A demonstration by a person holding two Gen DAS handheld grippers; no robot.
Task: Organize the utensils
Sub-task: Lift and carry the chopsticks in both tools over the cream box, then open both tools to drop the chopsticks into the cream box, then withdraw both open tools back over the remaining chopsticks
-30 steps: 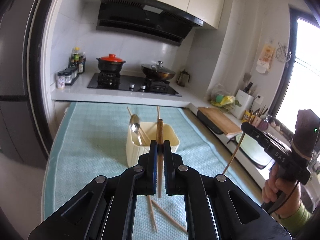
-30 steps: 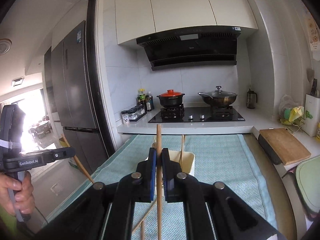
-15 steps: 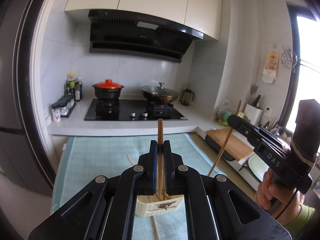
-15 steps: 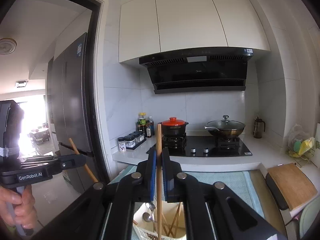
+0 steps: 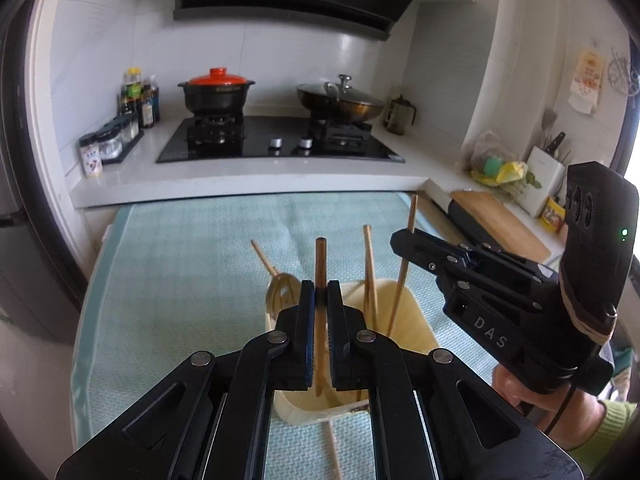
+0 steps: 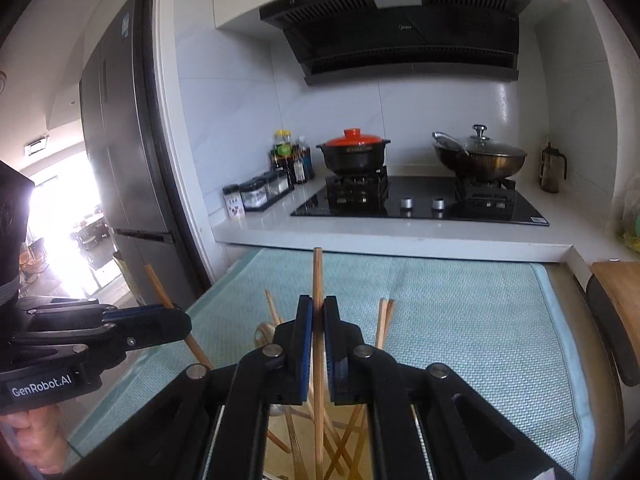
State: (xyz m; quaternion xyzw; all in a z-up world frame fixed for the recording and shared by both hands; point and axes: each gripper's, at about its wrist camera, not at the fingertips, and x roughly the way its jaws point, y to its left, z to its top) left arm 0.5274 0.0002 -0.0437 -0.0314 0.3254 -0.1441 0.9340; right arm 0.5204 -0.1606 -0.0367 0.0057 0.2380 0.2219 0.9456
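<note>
1. Here, the left gripper has its jaws pinched on a dark-tipped chopstick, held close to upright, with its lower end already hanging inside the cream utensil holder.
2. The right gripper likewise clamps a lighter wooden chopstick, and from its own camera that stick runs down among the chopsticks already standing in the holder.
3. The step in hand looks like dropping both sticks into the holder. To do it well, I would keep each stick upright, lower it until the tip is well below the rim, and only then spread the jaws, so the stick slides rather than tips out.
4. Releasing one hand at a time seems wise, since the two tools crowd the same small opening and could knock each other or the sticks inside.
5. A spoon leans in the holder's left side; steering clear of it should avoid a jam.
6. One more chopstick lies loose on the cloth just in front of the holder, so the task is probably not finished.
7. The holder stands on a pale green woven cloth covering the table.
8. Beyond it sits a white counter with a black hob, a red-lidded pot, a lidded wok and a range hood above.
</note>
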